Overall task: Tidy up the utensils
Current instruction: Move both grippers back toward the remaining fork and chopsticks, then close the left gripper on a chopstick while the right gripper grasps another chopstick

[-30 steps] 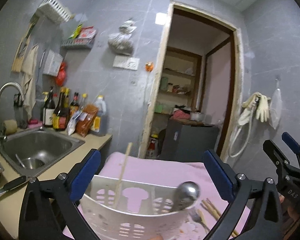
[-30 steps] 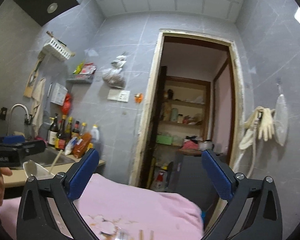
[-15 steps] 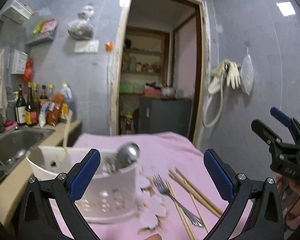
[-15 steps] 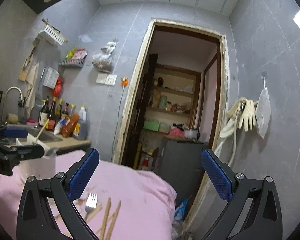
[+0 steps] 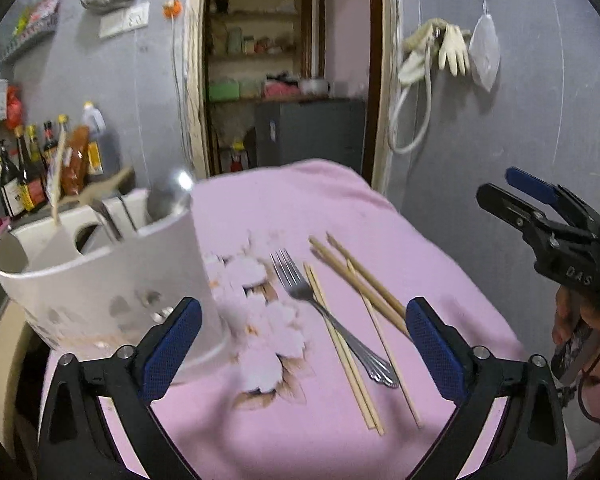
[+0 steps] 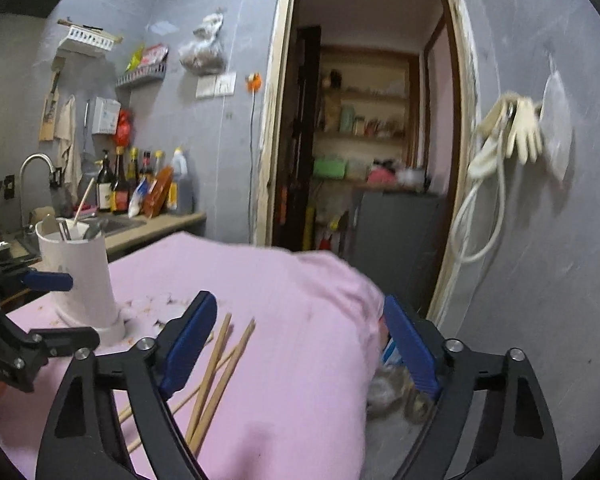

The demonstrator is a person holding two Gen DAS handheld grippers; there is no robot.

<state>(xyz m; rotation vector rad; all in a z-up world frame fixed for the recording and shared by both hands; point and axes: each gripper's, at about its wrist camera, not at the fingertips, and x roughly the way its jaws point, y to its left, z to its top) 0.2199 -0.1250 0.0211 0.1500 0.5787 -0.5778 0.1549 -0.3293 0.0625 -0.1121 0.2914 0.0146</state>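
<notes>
On the pink cloth [image 5: 300,208]: fork [image 5: 324,312], loose chopsticks [image 5: 364,292], white holder [image 5: 112,280] at left edge. Right tool [image 5: 540,208] marked "DAS". Both tools, left tool [image 5: 300,344] included, gape empty.

Both the left gripper [image 5: 303,340] and right gripper [image 6: 300,344] are matte black frames with silver screws and textured blue pads [image 5: 436,348]. White "DAS" lettering sits at three o'clock; bare skin shows below it.
</notes>
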